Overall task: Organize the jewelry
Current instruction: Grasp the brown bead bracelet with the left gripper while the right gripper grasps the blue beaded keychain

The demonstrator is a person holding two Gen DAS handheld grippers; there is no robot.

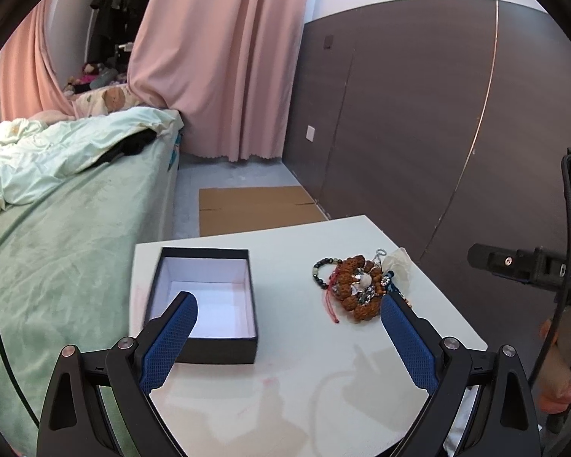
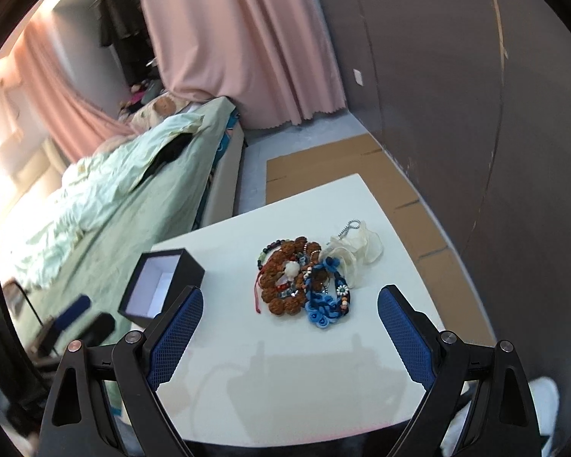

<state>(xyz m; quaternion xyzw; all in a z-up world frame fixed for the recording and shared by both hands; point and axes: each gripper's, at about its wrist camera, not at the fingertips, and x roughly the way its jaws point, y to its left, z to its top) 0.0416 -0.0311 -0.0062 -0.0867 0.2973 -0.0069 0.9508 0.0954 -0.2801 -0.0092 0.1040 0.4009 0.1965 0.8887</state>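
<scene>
A pile of jewelry lies on the white table: a brown bead bracelet, a dark bead string, a red cord and a white fabric flower. An open black box with a white, empty inside stands to its left. My left gripper is open and empty above the table's near side, between box and pile. In the right wrist view the pile also shows a blue knotted piece; the box is at left. My right gripper is open and empty, just short of the pile.
A bed with green covers runs along the table's left side. Flat cardboard lies on the floor beyond the table. A dark wall panel stands at right, pink curtains behind. The right-hand device shows at the left view's right edge.
</scene>
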